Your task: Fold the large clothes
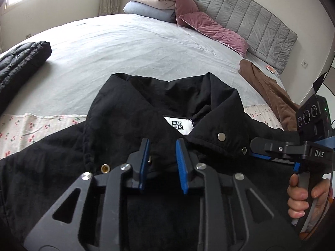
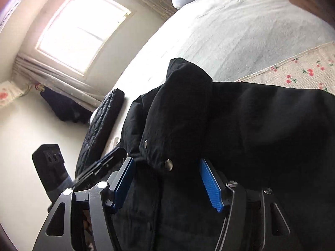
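Overhead, both black blue-padded grippers, left gripper [image 1: 162, 146] and right gripper [image 2: 167, 165], tilt downward over the black snap-buttoned jacket [image 1: 129, 113], jaws apart, nothing clamped.

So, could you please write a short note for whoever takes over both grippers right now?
Left gripper: jaws partly apart over the black jacket just below its collar, gripping nothing.
Right gripper: jaws wide apart, the jacket's snap-button edge between them but not pinched.
The jacket lies spread on the bed, collar toward the headboard, white label showing.
A folded black puffer jacket sits at the bed's left edge, a brown garment at the right.
Done: the puffer looks folded. Left: the black jacket shows no fold yet; the brown garment probably follows.
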